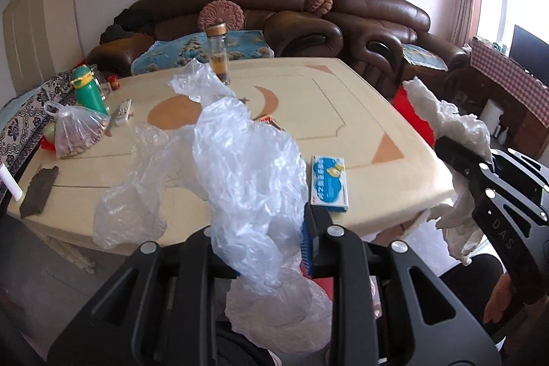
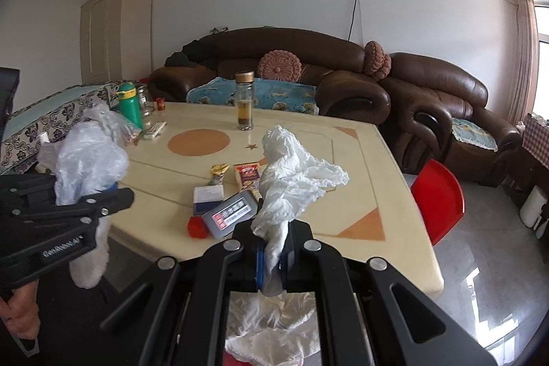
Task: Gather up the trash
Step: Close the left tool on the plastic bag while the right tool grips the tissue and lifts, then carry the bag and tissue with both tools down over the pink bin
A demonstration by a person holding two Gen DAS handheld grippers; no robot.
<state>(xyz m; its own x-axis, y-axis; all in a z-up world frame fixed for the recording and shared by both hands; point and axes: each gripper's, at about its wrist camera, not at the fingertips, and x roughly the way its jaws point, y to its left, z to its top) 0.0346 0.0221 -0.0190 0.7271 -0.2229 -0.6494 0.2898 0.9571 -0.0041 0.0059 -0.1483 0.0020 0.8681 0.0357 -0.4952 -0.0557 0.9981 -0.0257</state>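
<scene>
My left gripper [image 1: 264, 246] is shut on a crumpled clear plastic bag [image 1: 240, 153], held up in front of the cream table [image 1: 343, 98]. The bag hides one of its fingers. In the right wrist view the left gripper [image 2: 99, 191] shows at the left edge with the plastic bag [image 2: 89, 160] bunched above it. My right gripper [image 2: 272, 263] is shut on a crumpled white tissue [image 2: 291, 174], which stands up from between the blue pads [image 2: 259, 266] and hangs below them. The left wrist view shows that right gripper [image 1: 453, 160] and tissue [image 1: 442, 115] off the table's right corner.
The table [image 2: 343, 153] carries a glass tea bottle [image 2: 244, 102], a green bottle [image 2: 129, 105], a filled bag [image 1: 77, 132], a remote [image 1: 123, 112], a blue-white box [image 1: 329, 184], a snack wrapper [image 2: 218, 172], a red packet [image 2: 247, 177] and a grey case [image 2: 230, 215]. A red stool [image 2: 439, 198] stands at the right; a brown sofa [image 2: 308, 64] behind.
</scene>
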